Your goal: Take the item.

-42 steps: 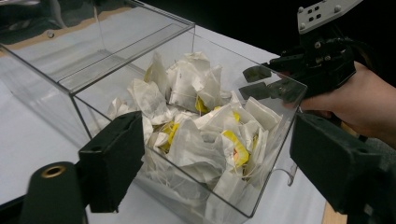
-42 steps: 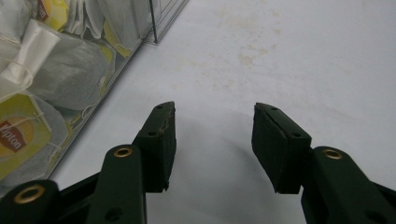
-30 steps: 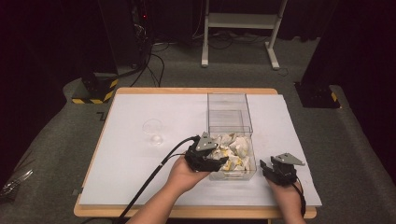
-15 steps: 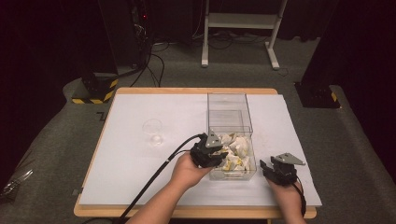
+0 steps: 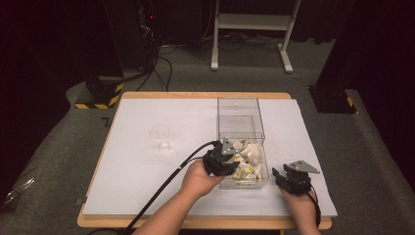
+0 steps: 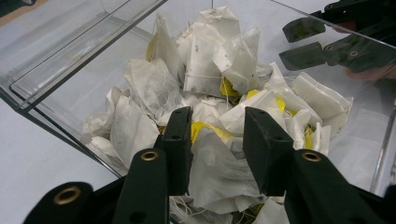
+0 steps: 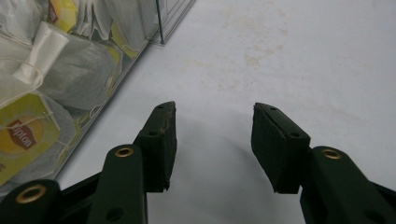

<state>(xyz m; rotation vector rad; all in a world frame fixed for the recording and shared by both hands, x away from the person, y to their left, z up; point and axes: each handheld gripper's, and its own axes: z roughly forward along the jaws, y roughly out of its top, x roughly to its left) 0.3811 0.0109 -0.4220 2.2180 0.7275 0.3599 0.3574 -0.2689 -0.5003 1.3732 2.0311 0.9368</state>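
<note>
A clear plastic box (image 5: pixel 240 122) stands on the white table, its near half heaped with white tea bags (image 5: pixel 250 155) with yellow tags. My left gripper (image 5: pixel 234 164) reaches into the box from its left side. In the left gripper view its jaws (image 6: pixel 217 126) have just been closing, and a crumpled tea bag (image 6: pixel 219 172) now sits pinched between the pads. My right gripper (image 5: pixel 278 174) rests on the table just right of the box, open, with nothing between its jaws (image 7: pixel 212 123). The box wall (image 7: pixel 161 28) and a Lipton tag (image 7: pixel 23 135) lie to its left.
A small clear cup (image 5: pixel 160 138) stands on the white table cover (image 5: pixel 137 176) left of the box. The left gripper's black cable (image 5: pixel 161 191) trails toward the table's front edge. A black stand with yellow stripes (image 5: pixel 98 95) sits on the floor beyond the back left corner.
My left gripper has shifted slightly right and dipped into the tea bags, its jaws narrowing around one. The right gripper has stayed where it was.
</note>
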